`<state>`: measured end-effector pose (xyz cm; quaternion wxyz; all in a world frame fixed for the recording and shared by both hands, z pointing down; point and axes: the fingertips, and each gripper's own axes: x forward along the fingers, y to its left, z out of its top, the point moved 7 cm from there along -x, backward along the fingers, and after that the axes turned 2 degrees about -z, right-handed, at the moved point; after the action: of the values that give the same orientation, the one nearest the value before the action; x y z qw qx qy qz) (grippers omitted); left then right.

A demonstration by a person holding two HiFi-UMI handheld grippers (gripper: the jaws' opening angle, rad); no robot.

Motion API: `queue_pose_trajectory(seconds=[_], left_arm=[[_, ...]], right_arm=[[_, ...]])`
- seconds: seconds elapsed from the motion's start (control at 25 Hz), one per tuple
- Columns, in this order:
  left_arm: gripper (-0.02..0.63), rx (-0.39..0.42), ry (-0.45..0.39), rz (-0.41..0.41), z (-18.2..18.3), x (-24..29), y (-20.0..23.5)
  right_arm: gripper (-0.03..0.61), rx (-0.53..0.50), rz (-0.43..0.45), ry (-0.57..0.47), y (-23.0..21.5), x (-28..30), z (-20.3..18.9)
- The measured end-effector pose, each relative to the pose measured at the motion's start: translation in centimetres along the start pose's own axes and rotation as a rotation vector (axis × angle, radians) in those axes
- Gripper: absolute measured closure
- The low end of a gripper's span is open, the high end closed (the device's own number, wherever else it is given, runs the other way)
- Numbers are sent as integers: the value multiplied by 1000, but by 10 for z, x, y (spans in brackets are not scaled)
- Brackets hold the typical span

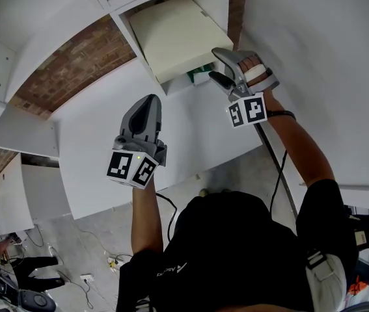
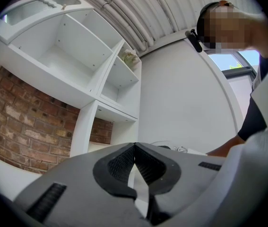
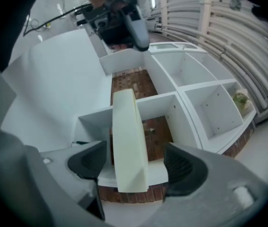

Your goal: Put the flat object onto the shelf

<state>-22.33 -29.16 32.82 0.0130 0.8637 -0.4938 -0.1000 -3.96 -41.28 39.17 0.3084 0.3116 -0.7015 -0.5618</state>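
Up at the top of the head view, the flat object (image 1: 174, 34), a cream slab, sits in a compartment of the white shelf unit (image 1: 120, 4). Its near corner points out toward the right gripper (image 1: 213, 63). That gripper is right at the slab's lower edge with its jaws parted. Something green (image 1: 201, 74) peeks out beneath the slab, too small to tell what it is. The left gripper (image 1: 148, 103) is lower down and well apart from the slab, pointing at the white board. A brick wall (image 1: 73, 64) shows behind the shelving.

Over in the left gripper view, the left gripper (image 2: 134, 148) has its jaws pressed together at the tips, and there's nothing between them. Ahead are the shelf unit (image 2: 100, 65) and the brick wall (image 2: 11, 122). A small pale item (image 2: 131, 58) sits in one far compartment.

On to the right gripper view. The right gripper (image 3: 136, 163) is wide open, and the flat object (image 3: 129, 136) runs edge-on between the jaws. There's a clear gap on each side, so neither pad grips it. The slab's far end reaches into the compartment, with brick wall (image 3: 134, 82) behind it. The left gripper (image 3: 124, 18) hangs at the top of the view. Off to the right, a small item (image 3: 241, 98) rests in another compartment.
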Motion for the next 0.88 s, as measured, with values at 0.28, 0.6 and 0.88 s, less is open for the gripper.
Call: queue_pose_trajectory(seconds=[0.28, 0.6, 0.88], left_arm=[[615, -3, -5, -27, 0, -4, -26], [615, -3, -16, -43, 0, -11, -52], [615, 21, -25, -47, 0, -17, -74]], right_arm=[[224, 350, 37, -146, -16, -60, 43], [447, 746, 78, -250, -26, -103, 74], [575, 1042, 116, -349, -21, -119, 81]])
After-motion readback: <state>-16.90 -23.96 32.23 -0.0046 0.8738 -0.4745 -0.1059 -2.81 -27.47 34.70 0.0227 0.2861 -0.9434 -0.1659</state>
